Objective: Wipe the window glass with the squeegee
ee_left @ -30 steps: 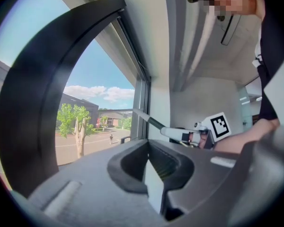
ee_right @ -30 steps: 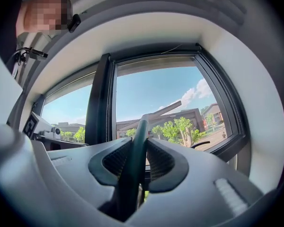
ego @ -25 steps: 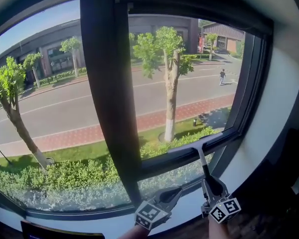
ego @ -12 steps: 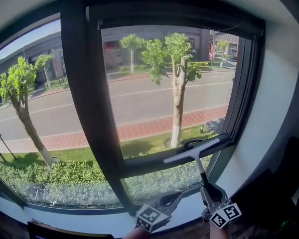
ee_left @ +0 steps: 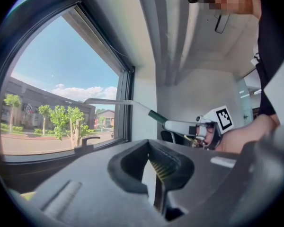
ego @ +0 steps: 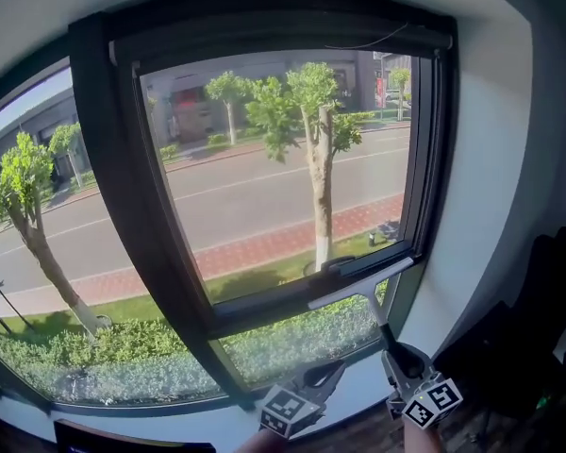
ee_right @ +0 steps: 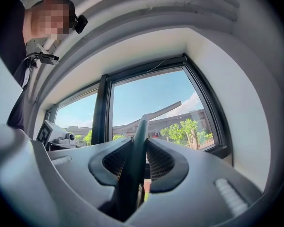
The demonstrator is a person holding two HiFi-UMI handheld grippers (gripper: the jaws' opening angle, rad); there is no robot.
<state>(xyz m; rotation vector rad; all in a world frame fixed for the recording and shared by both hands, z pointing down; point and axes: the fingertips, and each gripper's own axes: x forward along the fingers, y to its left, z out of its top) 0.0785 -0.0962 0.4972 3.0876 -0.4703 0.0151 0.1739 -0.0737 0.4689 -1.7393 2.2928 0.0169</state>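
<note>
Gripping of the squeegee [ego: 363,284] is done by the right gripper [ego: 392,345] alone, its jaws clamped on the dark handle low on the shaft. The left gripper [ego: 332,373] is held just beside it, jaws pressed nearly together with nothing between them, not needed for the stroke. The shaft is angled up and away from the right gripper; the blade is tilted, right end higher, and lies across the lower right corner of the window glass [ego: 283,177], just at the bottom rail of the dark frame [ego: 123,206]. Whether rubber is touching glass cannot be told from these views. Judged as the low end of a pass, or the set-up for a new one. For a good wipe the blade should be levelled so its full edge is seated on the pane, light even pressure kept, and the pinch held firm so the handle is not twisted. The rail and latch should be cleared. Trees and road are seen beyond the glass
</note>
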